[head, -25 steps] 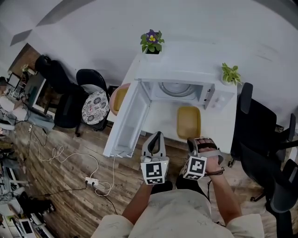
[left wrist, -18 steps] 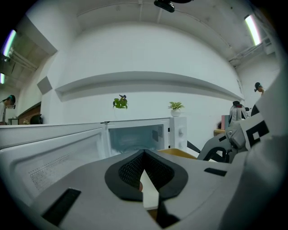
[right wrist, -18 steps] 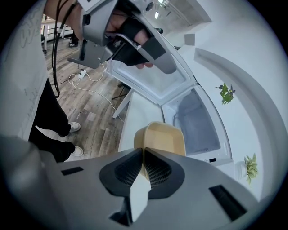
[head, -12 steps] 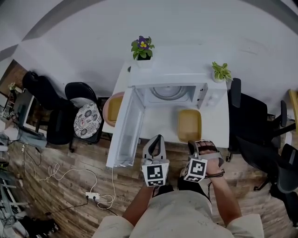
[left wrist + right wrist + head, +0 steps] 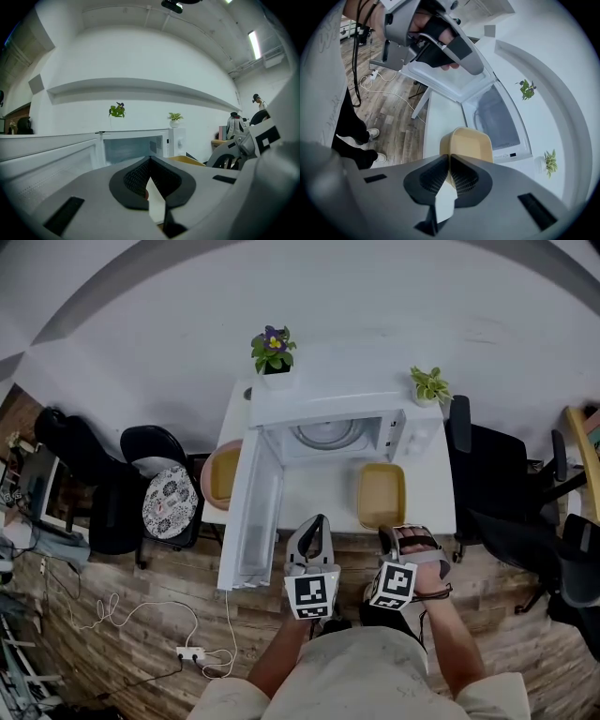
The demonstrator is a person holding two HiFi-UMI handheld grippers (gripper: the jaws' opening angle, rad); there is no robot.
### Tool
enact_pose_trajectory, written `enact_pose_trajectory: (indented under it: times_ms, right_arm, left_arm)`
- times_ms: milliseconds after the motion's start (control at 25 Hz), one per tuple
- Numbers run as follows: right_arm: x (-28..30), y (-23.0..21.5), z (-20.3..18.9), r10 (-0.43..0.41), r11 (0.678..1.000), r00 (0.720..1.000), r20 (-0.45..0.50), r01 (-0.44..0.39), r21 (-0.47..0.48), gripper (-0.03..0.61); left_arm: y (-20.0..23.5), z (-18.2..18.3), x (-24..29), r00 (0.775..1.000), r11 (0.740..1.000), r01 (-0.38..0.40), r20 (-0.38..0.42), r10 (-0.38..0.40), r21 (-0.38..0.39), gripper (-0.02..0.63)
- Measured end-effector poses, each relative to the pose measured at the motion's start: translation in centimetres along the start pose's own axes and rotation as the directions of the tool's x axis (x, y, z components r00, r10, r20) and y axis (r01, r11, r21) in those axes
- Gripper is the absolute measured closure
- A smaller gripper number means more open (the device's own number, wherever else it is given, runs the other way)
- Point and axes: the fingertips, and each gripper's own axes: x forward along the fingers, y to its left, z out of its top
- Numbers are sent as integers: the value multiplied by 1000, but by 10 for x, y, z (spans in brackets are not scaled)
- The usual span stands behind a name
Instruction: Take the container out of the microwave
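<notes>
Container (image 5: 381, 495) out of the microwave (image 5: 328, 427), going by the head view. Set flat on the white desk (image 5: 319, 486), just in front of the oven's control side and right of the door (image 5: 251, 521), so clear of the door's swing. Door swung fully wide toward the person. Cavity bare but for the glass turntable (image 5: 326, 434), which fits a lift-out already done. Left tool (image 5: 318, 519) and right tool (image 5: 387, 534) held low by the body at the desk's front edge. Judged a drawn-back resting pose, not a reach.

From the left gripper view: black pads (image 5: 136, 177) of the left tool closed tip to tip, nothing between them. Aimed almost level at the open cavity, with the container's yellow rim (image 5: 190, 161) low to the right and untouched.

From the right gripper view: right tool tilted down toward the container (image 5: 466, 145), jaws drawn together to a thin slit and gripping nothing. Container upright beyond the tips, apart from them, and empty as far as visible. Left tool above, in a hand (image 5: 436, 28), near the open door. Both tools closed and idle, probably for want of anything to carry. Task judged as good as complete, with only the door not yet shut.
</notes>
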Motion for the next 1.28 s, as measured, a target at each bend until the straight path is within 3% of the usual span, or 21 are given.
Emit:
enact_pose_trajectory:
  times_ms: [360, 760, 1280]
  right_arm:
    - [-7, -14, -4, -30, 999, 999, -30, 31, 42, 546]
    - [-18, -28, -8, -70, 997, 996, -49, 72, 36, 546]
    - [-32, -55, -1, -181, 983, 983, -24, 181, -5, 546]
  left_arm:
    - [3, 4, 7, 1000, 999, 27, 12, -27, 20, 607]
    - [1, 14, 10, 998, 998, 42, 37, -43, 35, 607]
    - [4, 35, 7, 995, 997, 36, 89, -43, 75, 607]
